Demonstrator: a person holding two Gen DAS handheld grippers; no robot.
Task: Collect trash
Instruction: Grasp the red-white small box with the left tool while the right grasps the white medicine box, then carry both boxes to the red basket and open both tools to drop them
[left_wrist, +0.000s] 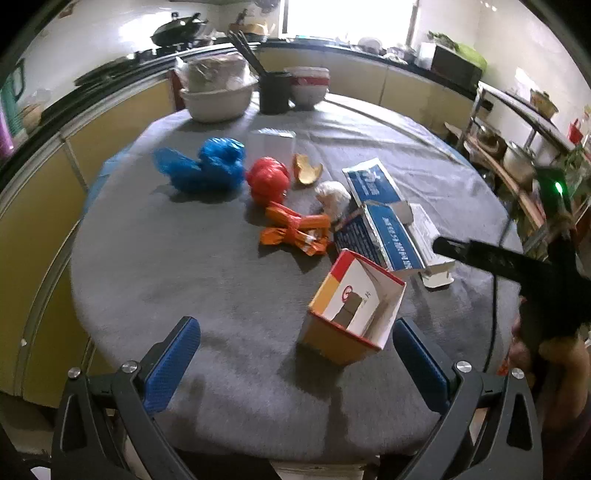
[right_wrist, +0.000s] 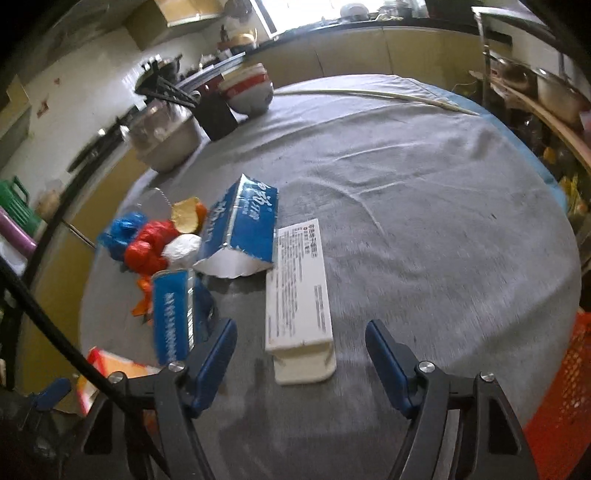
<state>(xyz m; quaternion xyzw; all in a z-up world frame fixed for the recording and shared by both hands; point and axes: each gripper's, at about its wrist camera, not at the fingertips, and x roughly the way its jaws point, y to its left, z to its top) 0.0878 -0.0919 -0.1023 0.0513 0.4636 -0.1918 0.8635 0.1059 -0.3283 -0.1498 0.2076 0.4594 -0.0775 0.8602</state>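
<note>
Trash lies on a round table under a grey cloth (left_wrist: 184, 258): a blue plastic bag (left_wrist: 207, 166), a red bag (left_wrist: 267, 179), orange wrappers (left_wrist: 295, 230), a piece of peel (left_wrist: 306, 170), a white paper ball (left_wrist: 334, 197) and two torn blue cartons (left_wrist: 384, 236). My left gripper (left_wrist: 295, 322) is open, with an orange and white open box (left_wrist: 351, 306) just ahead, close to its right finger. My right gripper (right_wrist: 301, 325) is open too. The near end of a long white box (right_wrist: 299, 295) lies between its fingertips, and the pads stand clear of it.
At the table's far side stand stacked bowls (left_wrist: 218, 92), a black chopstick holder (left_wrist: 275, 92) and red and white bowls (left_wrist: 308, 85). An orange mesh basket (right_wrist: 561, 387) sits off the table's right edge. Counters and shelves ring the table.
</note>
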